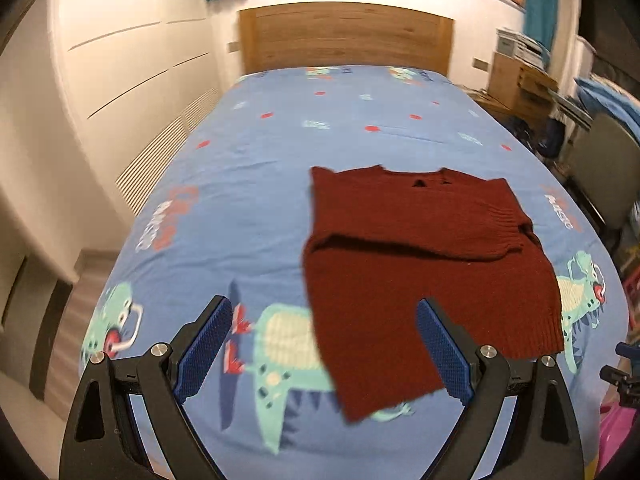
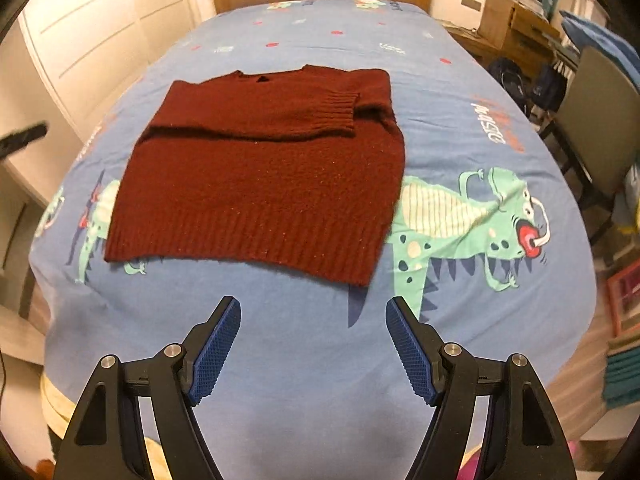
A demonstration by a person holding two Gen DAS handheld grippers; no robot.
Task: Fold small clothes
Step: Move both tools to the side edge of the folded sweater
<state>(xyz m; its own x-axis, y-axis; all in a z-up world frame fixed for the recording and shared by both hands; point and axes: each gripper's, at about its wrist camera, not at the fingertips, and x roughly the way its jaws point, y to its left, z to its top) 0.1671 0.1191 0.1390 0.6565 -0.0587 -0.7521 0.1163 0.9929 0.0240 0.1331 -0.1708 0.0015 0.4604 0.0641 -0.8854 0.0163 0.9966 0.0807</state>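
Note:
A dark red knitted sweater (image 1: 420, 264) (image 2: 264, 176) lies flat on the blue dinosaur-print bed sheet (image 1: 248, 184) (image 2: 312, 360), with a sleeve folded across its chest and the ribbed cuff (image 2: 338, 114) near its right side. My left gripper (image 1: 324, 320) hangs open above the sweater's near left corner, nothing between its blue pads. My right gripper (image 2: 313, 312) is open too, raised over bare sheet just in front of the sweater's ribbed hem. Neither gripper touches the cloth.
A wooden headboard (image 1: 344, 36) stands at the far end of the bed, white wardrobe doors (image 1: 120, 52) along the left. Cardboard boxes (image 2: 516, 24), bags and a chair (image 2: 600, 120) crowd the right side. The other gripper's tip (image 2: 24, 136) shows at the left edge.

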